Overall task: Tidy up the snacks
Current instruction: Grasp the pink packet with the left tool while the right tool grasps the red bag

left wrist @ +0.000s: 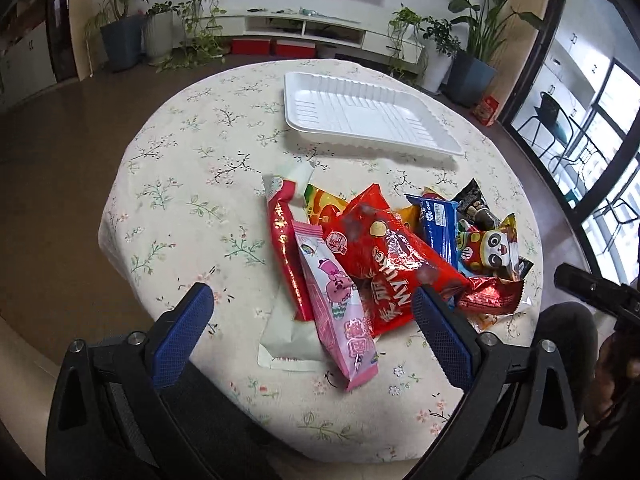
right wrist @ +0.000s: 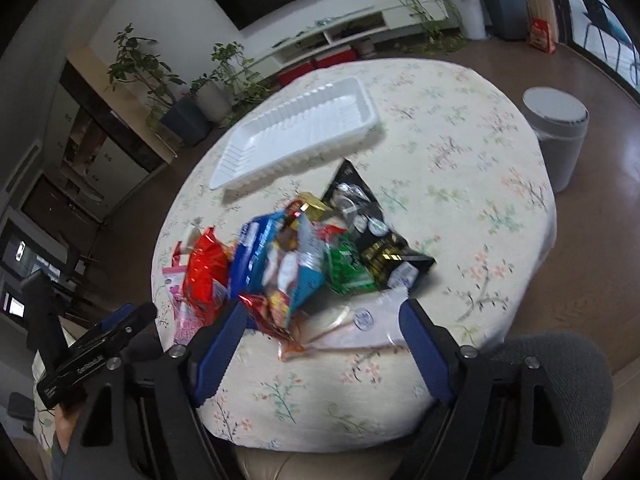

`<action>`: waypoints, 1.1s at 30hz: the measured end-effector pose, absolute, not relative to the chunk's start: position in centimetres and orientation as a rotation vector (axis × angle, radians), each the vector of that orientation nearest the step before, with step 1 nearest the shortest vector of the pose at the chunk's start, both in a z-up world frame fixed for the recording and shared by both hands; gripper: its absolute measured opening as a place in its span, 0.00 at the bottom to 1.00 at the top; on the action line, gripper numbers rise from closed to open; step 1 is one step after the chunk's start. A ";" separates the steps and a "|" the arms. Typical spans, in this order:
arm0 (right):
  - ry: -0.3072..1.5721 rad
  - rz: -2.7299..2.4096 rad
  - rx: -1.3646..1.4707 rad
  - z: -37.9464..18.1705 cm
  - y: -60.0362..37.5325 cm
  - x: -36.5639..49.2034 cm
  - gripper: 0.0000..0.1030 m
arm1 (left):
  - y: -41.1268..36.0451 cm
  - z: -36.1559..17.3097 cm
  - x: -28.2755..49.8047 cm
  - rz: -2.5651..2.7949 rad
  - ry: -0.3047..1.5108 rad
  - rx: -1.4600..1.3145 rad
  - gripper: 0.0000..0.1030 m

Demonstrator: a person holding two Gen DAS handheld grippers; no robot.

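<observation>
A pile of snack packets lies on the round floral table (left wrist: 180, 184): a pink packet (left wrist: 340, 312), a long red packet (left wrist: 286, 256), a big red bag (left wrist: 384, 256), a blue packet (left wrist: 436, 224) and a panda packet (left wrist: 488, 252). An empty white tray (left wrist: 360, 116) sits behind the pile. My left gripper (left wrist: 312, 304) is open, above the pink packet at the near edge. In the right wrist view my right gripper (right wrist: 324, 320) is open over a clear packet (right wrist: 360, 320), near a black bag (right wrist: 372, 232), a green packet (right wrist: 348, 268), the blue packet (right wrist: 256, 256) and the tray (right wrist: 296, 132).
A grey round stool (right wrist: 560, 128) stands right of the table. Potted plants (left wrist: 120, 36) and a low white TV cabinet (left wrist: 304, 28) line the far wall. A grey cushion (right wrist: 560, 364) lies at the near edge. The other gripper (right wrist: 92, 356) shows at the left.
</observation>
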State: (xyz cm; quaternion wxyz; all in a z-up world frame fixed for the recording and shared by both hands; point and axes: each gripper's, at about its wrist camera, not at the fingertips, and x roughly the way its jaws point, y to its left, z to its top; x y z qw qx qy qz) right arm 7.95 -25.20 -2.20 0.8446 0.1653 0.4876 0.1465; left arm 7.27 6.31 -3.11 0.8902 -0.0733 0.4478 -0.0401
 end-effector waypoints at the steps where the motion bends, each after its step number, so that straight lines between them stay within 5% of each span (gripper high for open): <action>1: 1.019 0.312 0.336 -1.9 -24.7 8.1 0.79 | 6.3 -3.2 7.4 -0.101 0.933 -0.163 0.89; 4: 1.040 0.392 0.297 -0.9 -22.4 9.2 0.79 | 6.7 -3.9 7.6 -0.132 0.948 -0.191 0.85; 10: 1.079 0.595 0.021 0.1 -14.1 10.6 0.58 | 7.6 -4.7 6.9 -0.186 0.935 -0.259 0.65; 16: 1.222 0.637 0.010 -2.1 -11.0 13.9 0.48 | 7.7 -5.6 5.9 -0.248 0.935 -0.307 0.63; 33: 1.356 0.728 -0.010 -5.5 -7.8 17.7 0.50 | 7.1 -7.1 6.7 -0.258 0.979 -0.306 0.58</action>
